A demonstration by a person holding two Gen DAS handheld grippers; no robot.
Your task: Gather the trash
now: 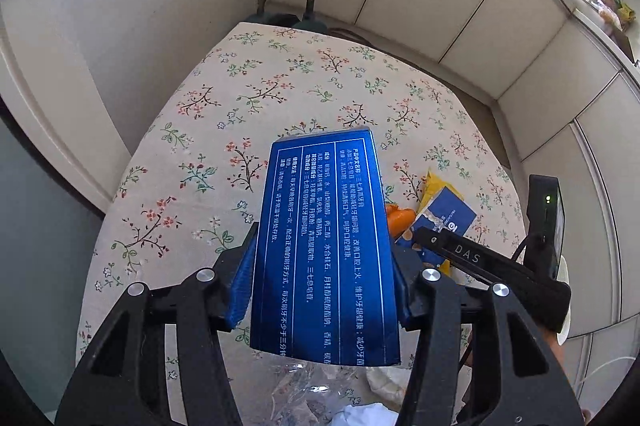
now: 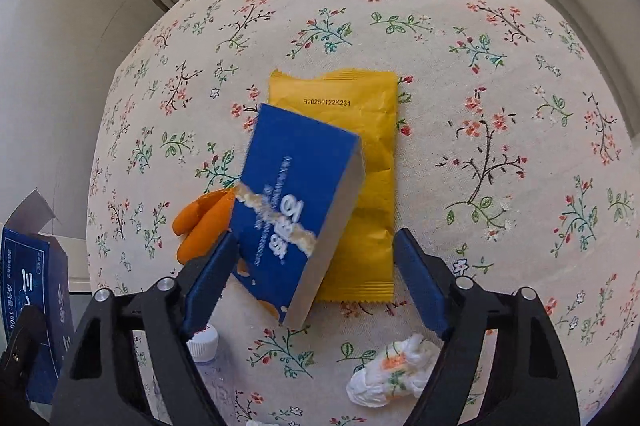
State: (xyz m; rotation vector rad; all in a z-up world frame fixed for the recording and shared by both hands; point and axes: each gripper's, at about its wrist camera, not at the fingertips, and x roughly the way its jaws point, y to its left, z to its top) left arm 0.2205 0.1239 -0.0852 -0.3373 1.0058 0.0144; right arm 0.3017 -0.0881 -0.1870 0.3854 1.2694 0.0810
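Near the left wrist camera, the left gripper [image 1: 324,266] is clamped on one long dark-blue toothpaste box [image 1: 326,246], its blue pads pressed against both long sides, lifted above the floral tablecloth [image 1: 240,86].

Under the right gripper [image 2: 314,274], whose jaws stand wide with nothing between the pads, one crumpled floral tissue [image 2: 394,370] and one white bottle cap [image 2: 204,342] lie closest. Just beyond sit three more pieces of trash — one small blue carton [image 2: 296,202] with a torn strip across its face, tilted on one yellow snack wrapper [image 2: 360,130], and one orange peel [image 2: 200,222] touching the carton's left edge.
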